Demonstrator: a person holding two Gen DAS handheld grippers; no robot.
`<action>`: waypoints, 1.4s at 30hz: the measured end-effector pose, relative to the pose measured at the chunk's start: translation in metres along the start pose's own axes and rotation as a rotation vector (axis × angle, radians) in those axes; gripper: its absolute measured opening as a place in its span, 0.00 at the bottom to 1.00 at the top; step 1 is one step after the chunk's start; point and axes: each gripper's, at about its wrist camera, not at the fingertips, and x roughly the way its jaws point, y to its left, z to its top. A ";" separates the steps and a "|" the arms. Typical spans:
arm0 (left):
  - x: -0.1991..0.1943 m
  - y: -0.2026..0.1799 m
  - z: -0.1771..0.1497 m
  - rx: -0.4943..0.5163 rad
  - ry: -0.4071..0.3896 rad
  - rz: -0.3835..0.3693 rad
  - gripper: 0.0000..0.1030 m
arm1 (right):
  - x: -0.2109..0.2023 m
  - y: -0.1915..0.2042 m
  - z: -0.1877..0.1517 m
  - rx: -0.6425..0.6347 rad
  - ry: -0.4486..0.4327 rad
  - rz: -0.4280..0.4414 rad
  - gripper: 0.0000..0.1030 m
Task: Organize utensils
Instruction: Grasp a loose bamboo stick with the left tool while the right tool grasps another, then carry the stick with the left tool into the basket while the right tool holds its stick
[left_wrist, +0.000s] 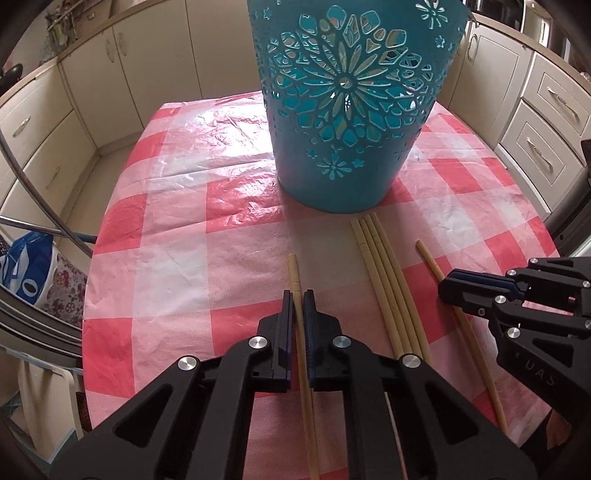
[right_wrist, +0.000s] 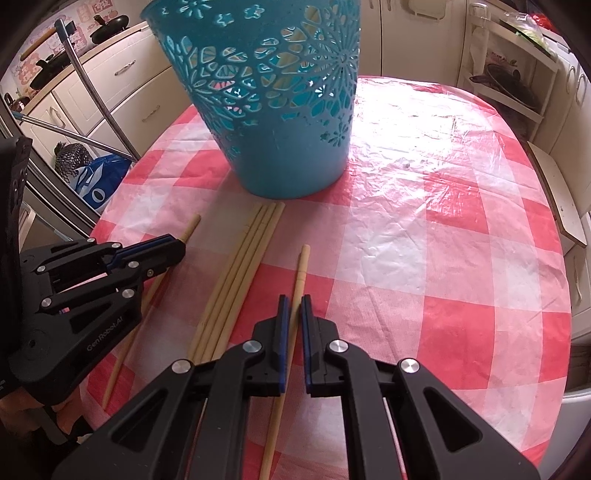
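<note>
A teal cut-out basket (left_wrist: 347, 110) (right_wrist: 280, 110) stands on the red-and-white checked table. Several pale chopsticks (left_wrist: 384, 280) (right_wrist: 240, 273) lie side by side in front of it. My left gripper (left_wrist: 298, 297) is shut on a single chopstick (left_wrist: 294, 273) left of the bundle; in the right wrist view the left gripper (right_wrist: 177, 245) shows with that chopstick (right_wrist: 190, 225). My right gripper (right_wrist: 292, 301) has its jaws narrowly apart around another single chopstick (right_wrist: 301, 269) right of the bundle, not clearly pinching it. The right gripper (left_wrist: 448, 288) also shows in the left wrist view over its chopstick (left_wrist: 428, 258).
The checked tablecloth (left_wrist: 184, 258) (right_wrist: 443, 221) covers a rounded table. Cream kitchen cabinets (left_wrist: 55, 129) surround it. A blue-and-white bag (left_wrist: 26, 273) (right_wrist: 98, 181) and metal rails (right_wrist: 92, 92) stand off the left edge. A shelf rack (right_wrist: 513, 74) stands at the far right.
</note>
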 end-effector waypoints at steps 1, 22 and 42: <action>0.000 -0.001 0.000 0.005 0.002 0.003 0.06 | 0.000 0.001 0.000 -0.008 -0.001 -0.008 0.07; -0.005 -0.004 -0.003 0.024 -0.011 0.008 0.04 | 0.001 0.004 -0.001 -0.025 -0.008 -0.022 0.07; -0.053 -0.004 0.008 0.013 -0.178 -0.125 0.04 | 0.000 0.005 -0.002 -0.034 -0.007 -0.021 0.07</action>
